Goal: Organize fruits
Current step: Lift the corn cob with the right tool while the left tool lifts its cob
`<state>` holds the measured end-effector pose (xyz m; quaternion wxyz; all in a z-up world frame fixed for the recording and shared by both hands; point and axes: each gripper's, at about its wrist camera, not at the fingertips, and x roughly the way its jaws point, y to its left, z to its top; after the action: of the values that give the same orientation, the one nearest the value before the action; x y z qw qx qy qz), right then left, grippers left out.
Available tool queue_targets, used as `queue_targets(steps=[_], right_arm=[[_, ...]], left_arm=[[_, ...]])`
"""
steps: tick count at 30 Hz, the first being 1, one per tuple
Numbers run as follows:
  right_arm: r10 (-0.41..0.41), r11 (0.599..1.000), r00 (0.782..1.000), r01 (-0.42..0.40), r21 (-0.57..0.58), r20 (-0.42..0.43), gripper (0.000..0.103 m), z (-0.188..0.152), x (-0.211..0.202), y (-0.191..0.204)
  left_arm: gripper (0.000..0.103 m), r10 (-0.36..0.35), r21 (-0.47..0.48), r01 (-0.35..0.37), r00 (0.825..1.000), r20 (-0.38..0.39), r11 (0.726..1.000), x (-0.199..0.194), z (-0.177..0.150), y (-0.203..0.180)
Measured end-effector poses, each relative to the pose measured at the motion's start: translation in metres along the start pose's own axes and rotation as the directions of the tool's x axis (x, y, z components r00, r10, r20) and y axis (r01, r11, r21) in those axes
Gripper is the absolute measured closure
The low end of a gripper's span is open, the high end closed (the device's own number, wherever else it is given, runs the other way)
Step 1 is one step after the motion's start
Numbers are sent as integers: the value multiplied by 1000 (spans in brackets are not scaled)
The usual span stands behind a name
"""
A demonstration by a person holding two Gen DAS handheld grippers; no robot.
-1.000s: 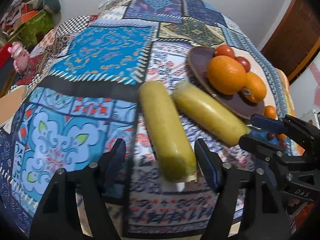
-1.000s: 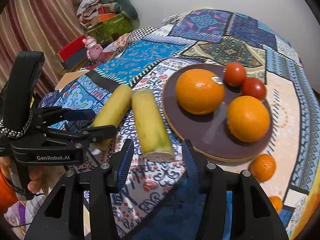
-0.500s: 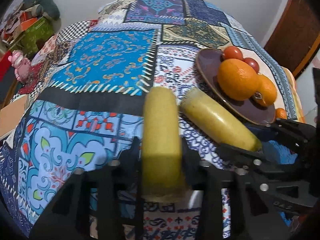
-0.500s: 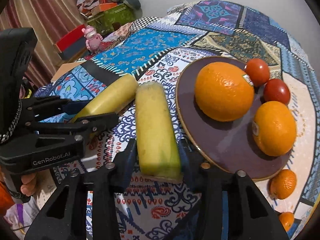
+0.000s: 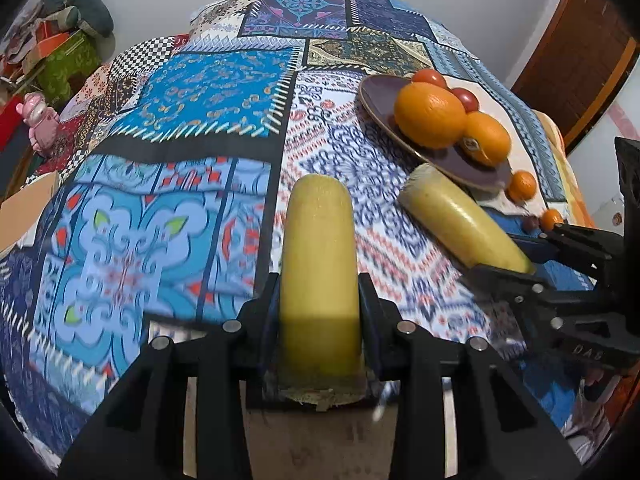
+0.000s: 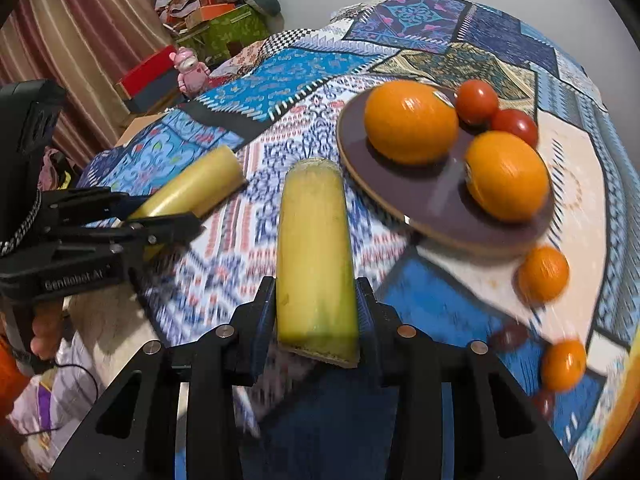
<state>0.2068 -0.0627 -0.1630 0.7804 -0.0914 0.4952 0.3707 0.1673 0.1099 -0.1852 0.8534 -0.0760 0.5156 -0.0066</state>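
Two yellow-green cane pieces are held over the patchwork cloth. My left gripper [image 5: 320, 292] is shut on the near end of one piece [image 5: 318, 248], which points away from the camera. My right gripper [image 6: 316, 292] has the other piece [image 6: 316, 232] between its pads, and its jaws are still closing on it. Each view shows the other gripper from the side: the right gripper [image 5: 516, 256] with its piece [image 5: 460, 220], and the left gripper [image 6: 160, 220] with its piece [image 6: 196, 188]. A brown plate [image 6: 432, 200] beyond them carries two oranges [image 6: 410, 120] and two tomatoes [image 6: 476, 100].
Small tangerines [image 6: 542, 274] and dark round fruits [image 6: 508, 336] lie on the cloth to the right of the plate. Off the table's left side are a pink toy [image 6: 188, 68], boxes [image 6: 152, 76] and a curtain [image 6: 60, 40]. A wooden door [image 5: 576, 56] stands at the far right.
Both grippers stood open around the cane pieces and have since closed on their near ends. The two pieces now sit further apart, and the cloth beneath looks blurred.
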Motion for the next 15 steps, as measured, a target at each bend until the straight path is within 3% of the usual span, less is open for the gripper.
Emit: queue_targets(steps=[4, 15], right_arm=[[27, 999, 1000, -27, 24, -4, 67, -12, -10, -4], [18, 1000, 1000, -18, 20, 12, 64, 8, 5, -1]], left_arm=[[67, -10, 4, 10, 1000, -8, 1000, -6, -9, -3], [66, -5, 9, 5, 1000, -17, 1000, 4, 4, -1]])
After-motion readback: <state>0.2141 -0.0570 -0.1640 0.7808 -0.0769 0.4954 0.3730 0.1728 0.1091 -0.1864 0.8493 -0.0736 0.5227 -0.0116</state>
